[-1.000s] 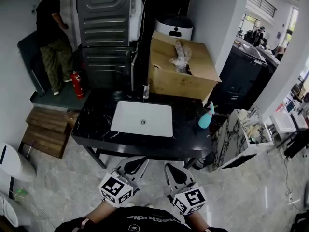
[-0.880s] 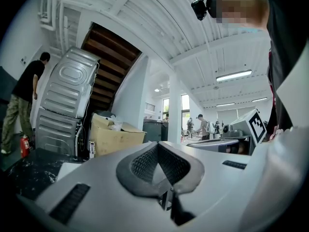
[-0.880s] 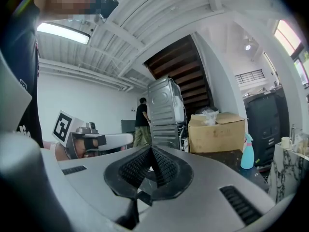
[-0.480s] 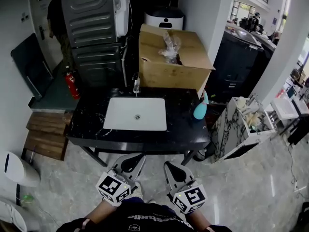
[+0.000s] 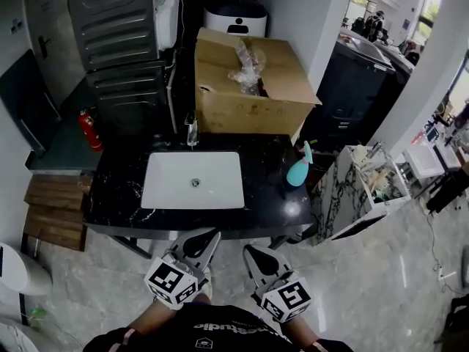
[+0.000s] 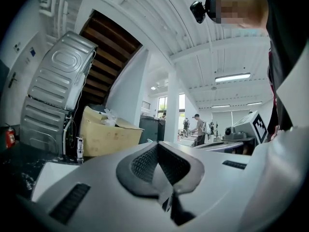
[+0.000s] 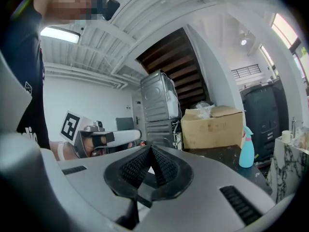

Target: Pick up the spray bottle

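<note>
A teal spray bottle (image 5: 297, 169) with a pale trigger top stands upright near the right end of the black marble counter (image 5: 117, 196). In the right gripper view the spray bottle (image 7: 246, 149) shows at the far right, well beyond the jaws. My left gripper (image 5: 198, 242) and right gripper (image 5: 259, 258) hang side by side in front of the counter's near edge, both short of it. Each is shut with nothing between the pads. Up close, the left gripper (image 6: 157, 150) and the right gripper (image 7: 151, 151) both show their pads pressed together.
A white sink basin (image 5: 194, 180) with a faucet (image 5: 191, 129) is set into the counter. Behind it stands an open cardboard box (image 5: 249, 86). A marble-patterned side cabinet (image 5: 352, 189) is at the right. Grey stacked appliances (image 5: 121, 35) and a fire extinguisher (image 5: 88, 129) stand at the back left.
The counter and bottle have drawn nearer and shifted left in the head view as both grippers advanced toward it. The person at the back left is out of view. Both jaws stay shut.
</note>
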